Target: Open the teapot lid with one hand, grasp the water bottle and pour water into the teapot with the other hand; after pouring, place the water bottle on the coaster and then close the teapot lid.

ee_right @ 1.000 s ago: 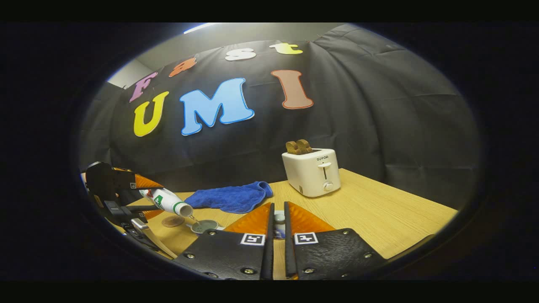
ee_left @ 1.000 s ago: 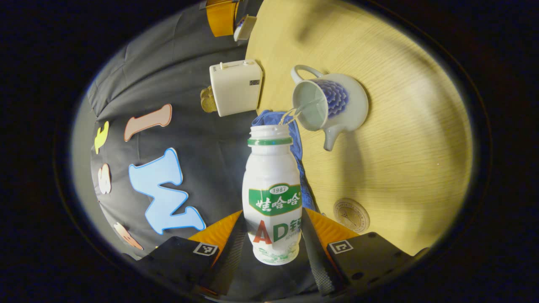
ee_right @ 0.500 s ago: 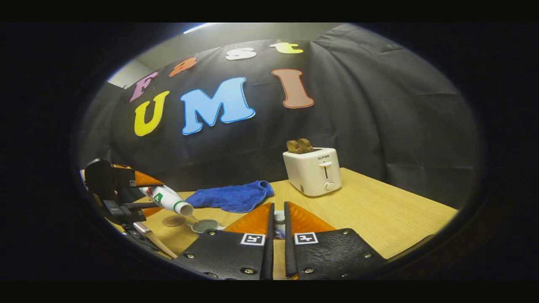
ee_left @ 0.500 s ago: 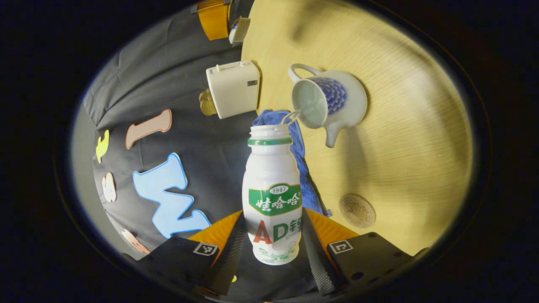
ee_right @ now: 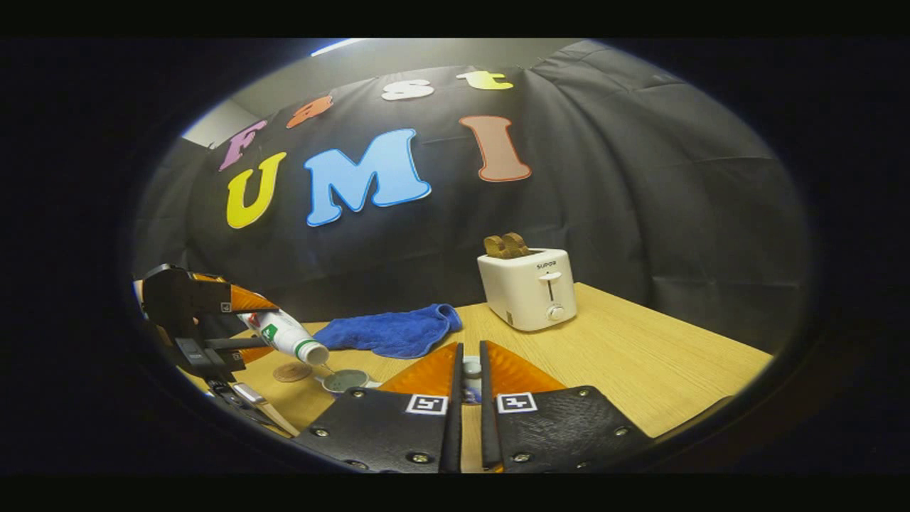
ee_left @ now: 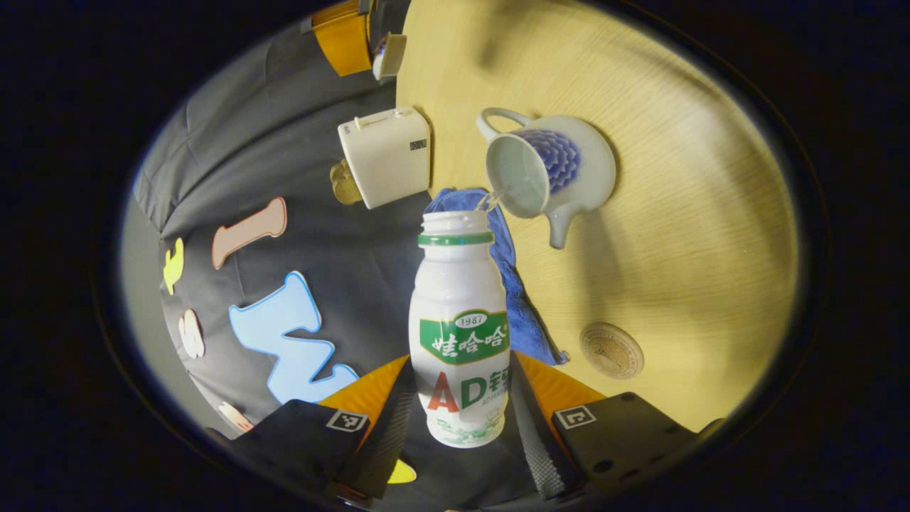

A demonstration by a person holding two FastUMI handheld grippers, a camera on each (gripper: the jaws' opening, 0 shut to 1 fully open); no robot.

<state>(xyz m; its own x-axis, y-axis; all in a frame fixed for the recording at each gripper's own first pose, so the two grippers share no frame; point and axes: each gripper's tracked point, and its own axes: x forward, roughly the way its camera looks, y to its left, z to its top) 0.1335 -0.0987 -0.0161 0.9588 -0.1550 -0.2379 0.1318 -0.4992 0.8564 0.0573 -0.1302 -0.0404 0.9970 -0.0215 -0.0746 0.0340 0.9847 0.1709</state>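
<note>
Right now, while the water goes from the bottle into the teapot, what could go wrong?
1. The thin stream leaves the water bottle and lands close to the rim of the teapot, not its middle. A small wobble of the left claw may spill water on the table.
2. The blue towel lies beside the coaster and might snag the bottle when it is set down.

Toaster (ee_right: 529,289), blue cloth (ee_right: 392,332), table (ee_right: 640,363)

Staged recording booth, not real kitchen: black cloth wall (ee_right: 640,213) behind wooden tabletop (ee_right: 640,355); kitchen props set out: toaster (ee_right: 530,288), blue cloth (ee_right: 391,333).
</note>
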